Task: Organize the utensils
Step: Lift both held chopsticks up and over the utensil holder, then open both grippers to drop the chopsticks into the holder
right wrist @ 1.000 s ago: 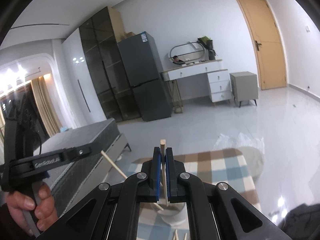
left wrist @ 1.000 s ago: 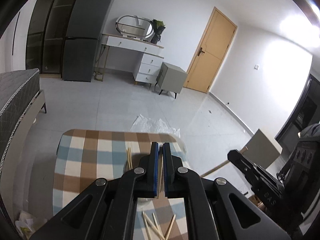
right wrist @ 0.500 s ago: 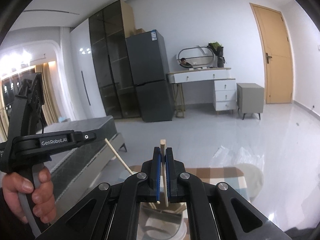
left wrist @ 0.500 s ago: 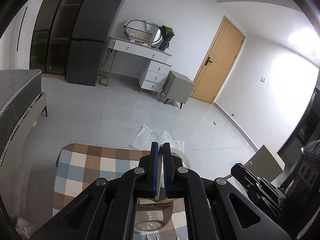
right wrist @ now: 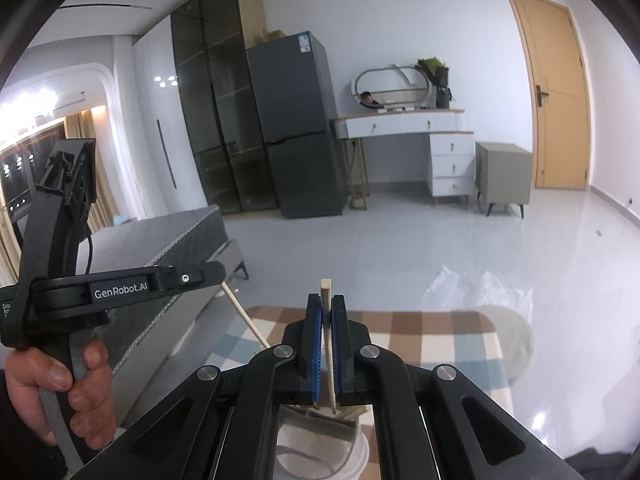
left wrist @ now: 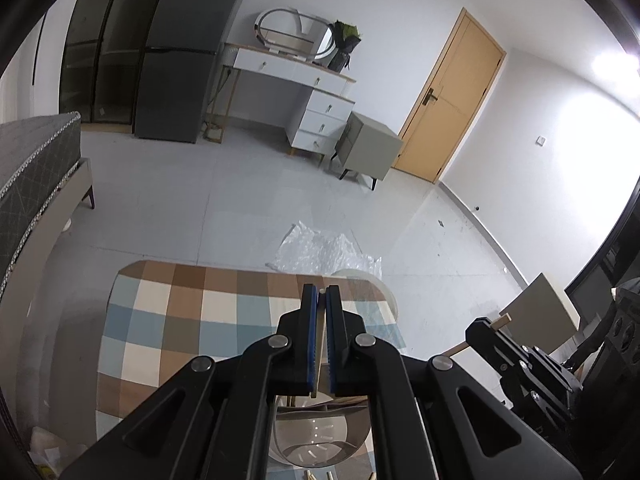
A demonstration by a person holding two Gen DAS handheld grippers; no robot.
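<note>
Here two tools (left wrist: 322,300) (right wrist: 326,312) each clamp one chopstick (right wrist: 327,344) above one holder (right wrist: 320,452).

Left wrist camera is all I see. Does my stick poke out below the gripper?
Observer: Yes, the left chopstick slants down out of the left gripper.
Operator: And the other stick?
Observer: The right gripper pinches the right chopstick upright, top poking above the fingertips.
Operator: Where's its bottom?
Observer: Down at the white cup's mouth; contact is hidden.
</note>
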